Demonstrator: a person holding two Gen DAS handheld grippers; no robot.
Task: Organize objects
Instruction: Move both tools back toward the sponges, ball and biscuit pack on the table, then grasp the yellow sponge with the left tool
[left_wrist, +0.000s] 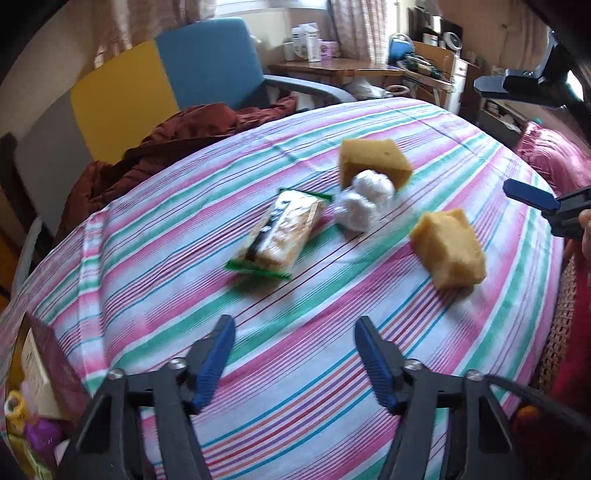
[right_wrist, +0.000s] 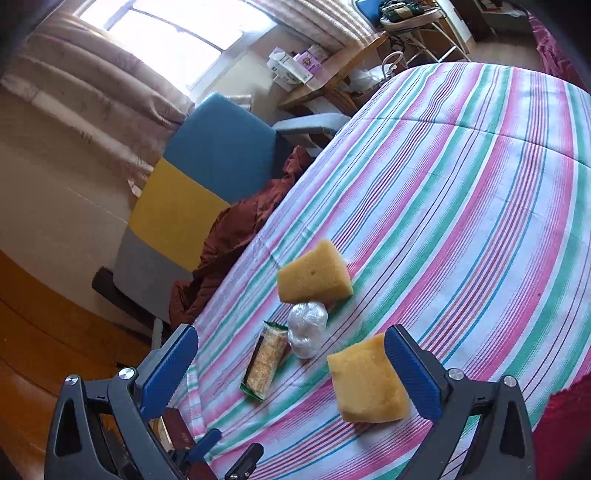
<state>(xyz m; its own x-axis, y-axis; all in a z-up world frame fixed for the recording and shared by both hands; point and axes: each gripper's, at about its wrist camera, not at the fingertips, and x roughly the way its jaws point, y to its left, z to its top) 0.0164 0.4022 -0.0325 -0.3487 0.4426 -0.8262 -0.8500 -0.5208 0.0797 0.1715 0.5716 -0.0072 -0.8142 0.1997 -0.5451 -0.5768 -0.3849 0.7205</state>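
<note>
Left wrist view first: we see our left gripper (left_wrist: 294, 332) hanging over the striped cloth (left_wrist: 332, 369) that covers the worktop, its blue fingers (left_wrist: 218, 350) apart with only bare cloth between them. No earlier picture is at hand, so we tell only how they stand.

Beyond the fingers, in the middle of the worktop, lies a snack packet (left_wrist: 280, 232) with green crimped ends, set at a slant. Just beside it, toward the far edge, are two white plastic-wrapped balls (left_wrist: 364, 201), touching each other; the farther ball touches a yellow sponge (left_wrist: 373, 160) that stands behind them. A second yellow sponge (left_wrist: 448, 253) lies apart from that group, nearer the right edge.

Our right gripper (left_wrist: 532, 197) shows at the right edge of this view, one blue finger reaching in over the cloth.

From the right wrist view, our right gripper (right_wrist: 291, 365) also has its fingers (right_wrist: 412, 373) wide apart and clamped on nothing. The nearer sponge (right_wrist: 365, 384) sits just inside the right finger; we cannot tell whether they touch. The packet (right_wrist: 267, 363), the balls (right_wrist: 308, 328) and the far sponge (right_wrist: 314, 273) lie ahead between the fingers.

A rust-brown quilted cloth (left_wrist: 166, 147) is heaped at the far left edge of the worktop, against a blue and yellow chair (left_wrist: 166, 77).
</note>
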